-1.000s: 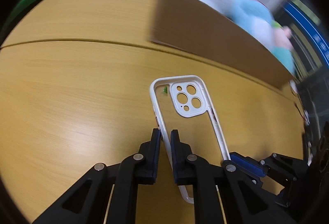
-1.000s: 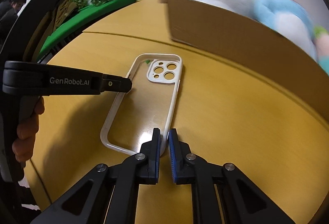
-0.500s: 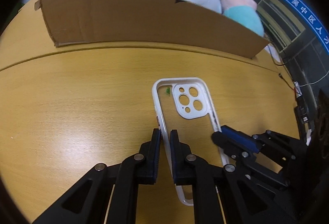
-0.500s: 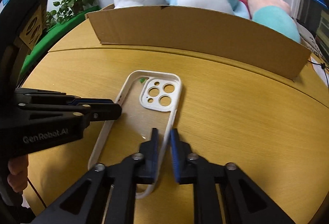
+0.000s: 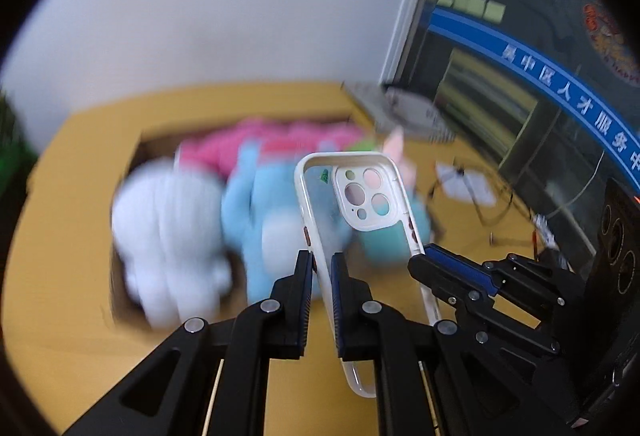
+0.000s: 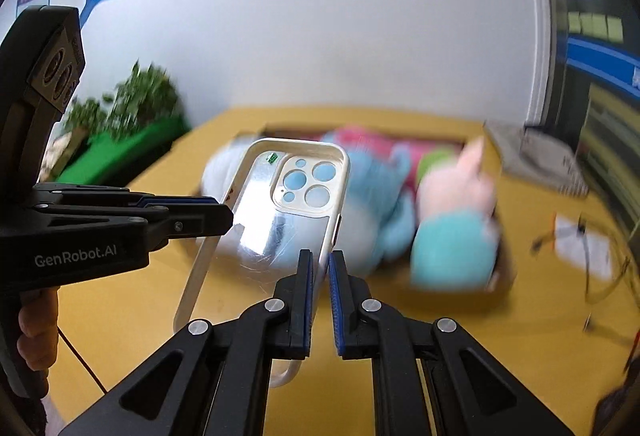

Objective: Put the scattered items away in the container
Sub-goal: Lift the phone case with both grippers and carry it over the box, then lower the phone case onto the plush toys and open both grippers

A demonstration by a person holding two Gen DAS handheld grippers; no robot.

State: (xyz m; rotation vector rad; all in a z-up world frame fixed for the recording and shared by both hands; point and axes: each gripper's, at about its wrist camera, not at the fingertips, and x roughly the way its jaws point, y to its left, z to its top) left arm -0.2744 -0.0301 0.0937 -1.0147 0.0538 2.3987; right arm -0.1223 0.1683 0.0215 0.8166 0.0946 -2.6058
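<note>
Both grippers clamp the clear, white-rimmed phone case and hold it in the air: the left gripper grips its left long edge, the right gripper its right long edge. Beyond it, on the yellow table, lies the cardboard box with a white plush, a blue plush and what seems a pink-and-teal one, all blurred.

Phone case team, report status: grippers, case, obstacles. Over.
Left hand-held gripper and right hand-held gripper each shut on phone case. Case airborne above box. Plush toys fill it.
</note>
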